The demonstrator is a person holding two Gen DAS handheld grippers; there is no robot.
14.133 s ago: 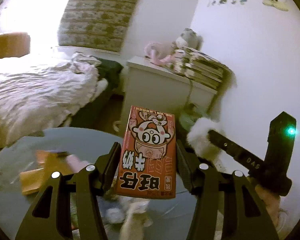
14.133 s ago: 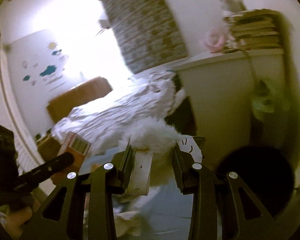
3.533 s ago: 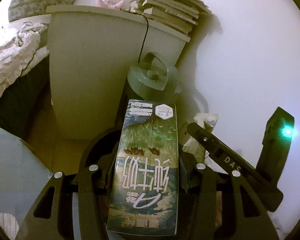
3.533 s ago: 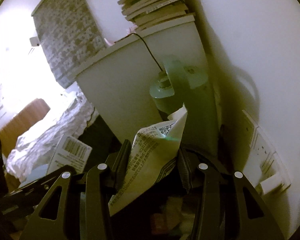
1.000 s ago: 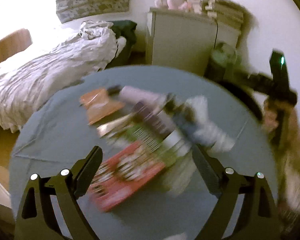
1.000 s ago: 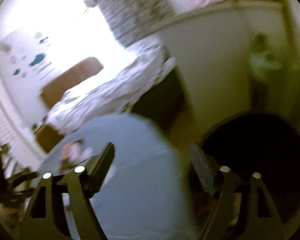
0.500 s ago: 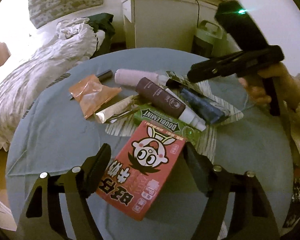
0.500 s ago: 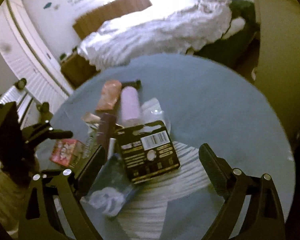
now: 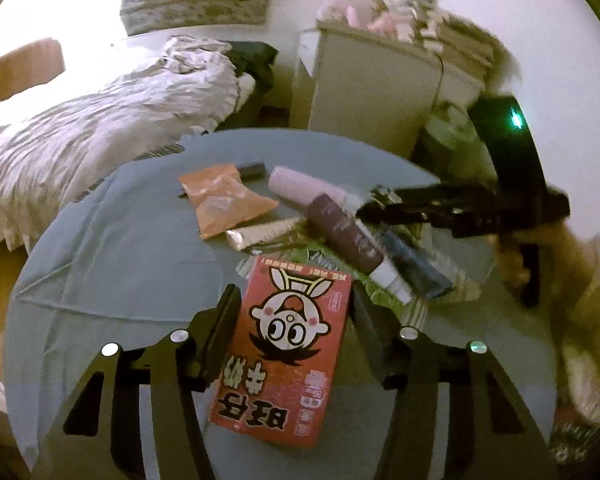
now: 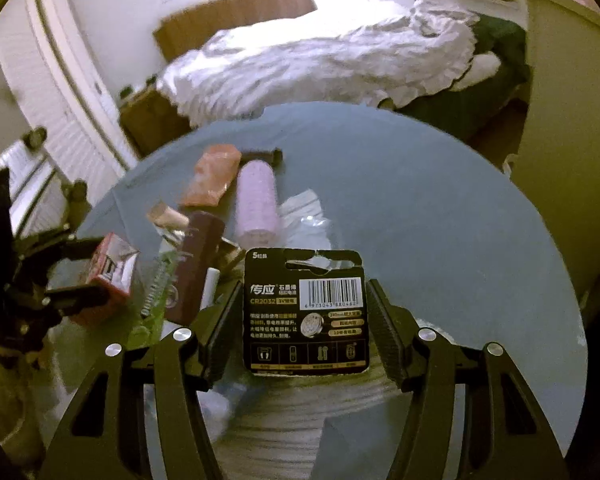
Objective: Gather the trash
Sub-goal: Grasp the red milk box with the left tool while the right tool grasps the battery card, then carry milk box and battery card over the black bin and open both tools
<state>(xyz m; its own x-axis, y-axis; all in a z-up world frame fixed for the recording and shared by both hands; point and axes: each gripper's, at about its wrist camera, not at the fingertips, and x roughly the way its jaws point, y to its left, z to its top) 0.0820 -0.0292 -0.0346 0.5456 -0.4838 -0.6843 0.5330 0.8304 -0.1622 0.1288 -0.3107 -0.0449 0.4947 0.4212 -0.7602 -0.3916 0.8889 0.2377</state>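
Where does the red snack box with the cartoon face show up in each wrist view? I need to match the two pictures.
Left wrist view: the red snack box with the cartoon face lies bottom centre, between the closing jaws of the left gripper.
Right wrist view: the box sits at the left edge, seen end-on, between those same jaws.
Shared landmark: the pale pink cylinder lying on the round grey table.

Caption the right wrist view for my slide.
Right gripper closing around a black battery card on the cluttered round table.
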